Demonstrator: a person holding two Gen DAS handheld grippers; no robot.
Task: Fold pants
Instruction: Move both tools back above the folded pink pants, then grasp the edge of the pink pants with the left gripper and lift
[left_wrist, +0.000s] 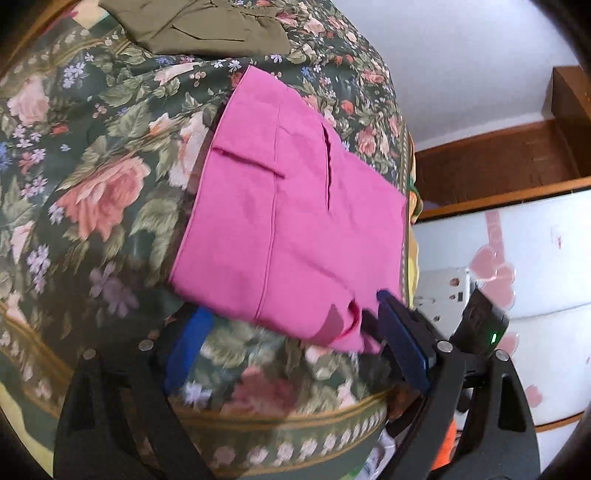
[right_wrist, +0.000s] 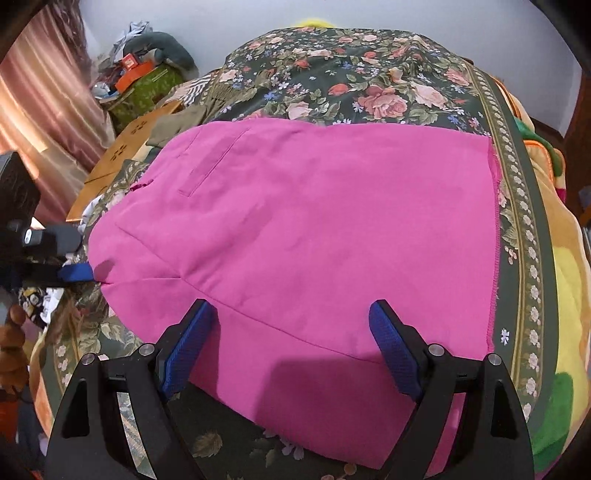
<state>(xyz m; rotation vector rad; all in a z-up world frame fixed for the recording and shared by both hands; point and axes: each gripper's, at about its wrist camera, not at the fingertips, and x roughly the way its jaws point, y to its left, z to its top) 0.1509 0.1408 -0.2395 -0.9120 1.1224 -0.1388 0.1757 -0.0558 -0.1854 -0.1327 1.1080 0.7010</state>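
The pink pants (left_wrist: 295, 229) lie folded flat on the floral bedspread (left_wrist: 92, 177), also filling the right wrist view (right_wrist: 314, 240). My left gripper (left_wrist: 291, 325) is open at the pants' near edge, its blue fingers wide apart and the cloth edge between them, held by neither. It shows at the left of the right wrist view (right_wrist: 74, 273), touching the pants' corner. My right gripper (right_wrist: 291, 332) is open just above the pants' near side, its fingers (right_wrist: 395, 350) spread wide, holding nothing.
An olive garment (left_wrist: 207, 26) lies at the far side of the bed. White drawers (left_wrist: 517, 277) and a wooden shelf (left_wrist: 498, 162) stand beside the bed. A cluttered pile (right_wrist: 144, 74) and a pink curtain (right_wrist: 48, 110) stand to the left. A coloured blanket (right_wrist: 565, 295) hangs at the bed's right edge.
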